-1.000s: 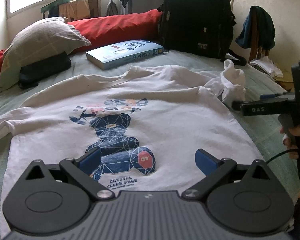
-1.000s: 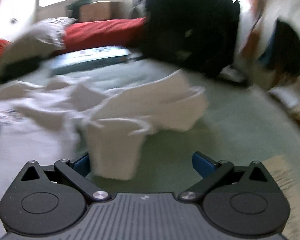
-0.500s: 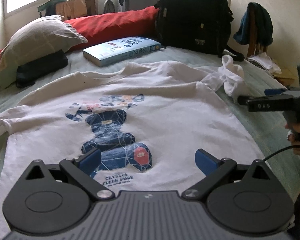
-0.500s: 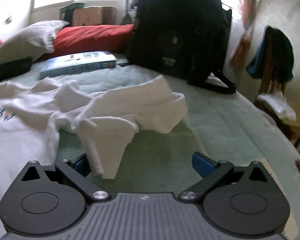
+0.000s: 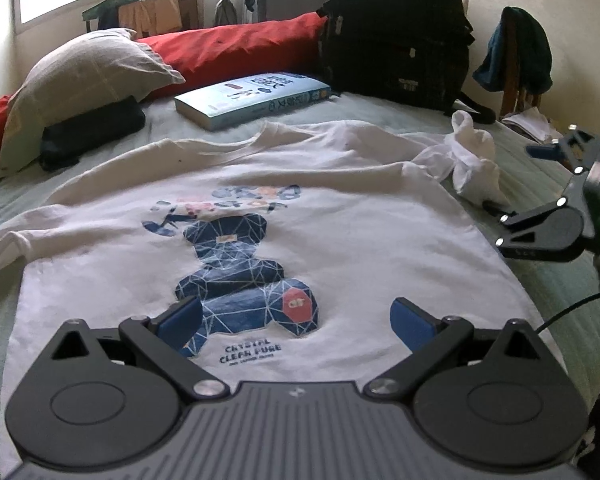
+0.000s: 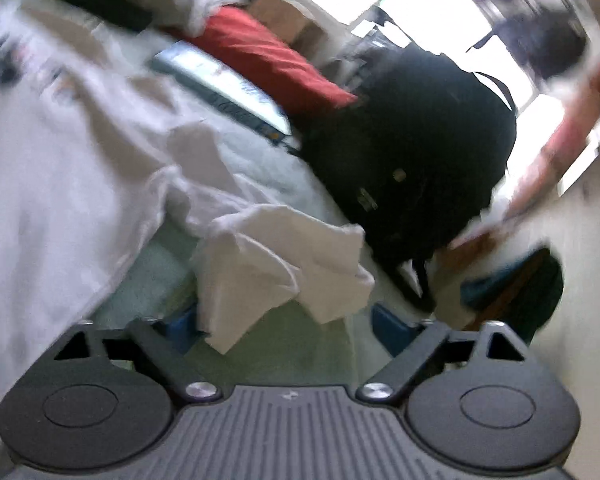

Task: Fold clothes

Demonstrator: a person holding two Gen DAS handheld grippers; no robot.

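Note:
A white T-shirt [image 5: 340,232] with a blue bear print lies front up, spread over the green bed sheet [image 5: 556,288]. Its right sleeve [image 5: 472,168] is crumpled into a heap at the shirt's far right. My left gripper [image 5: 296,320] hovers open above the lower hem with nothing between its fingers. My right gripper [image 5: 516,178] is at the right edge, rolled on its side beside the sleeve. In the blurred right wrist view, the sleeve [image 6: 284,264] hangs between the jaws of the right gripper [image 6: 286,328], which are closing. The blue pads do not press on it.
A blue book [image 5: 252,98] lies behind the shirt's collar. A black backpack [image 5: 396,40] stands at the back right, with a red bolster [image 5: 236,52], a pillow [image 5: 84,80] and a black pouch [image 5: 92,132] at the back left. A chair with clothes [image 5: 516,56] stands right of the bed.
The right gripper has rolled onto its side and moved in on the crumpled sleeve, and its jaws have narrowed. The left gripper and the shirt body have stayed put.

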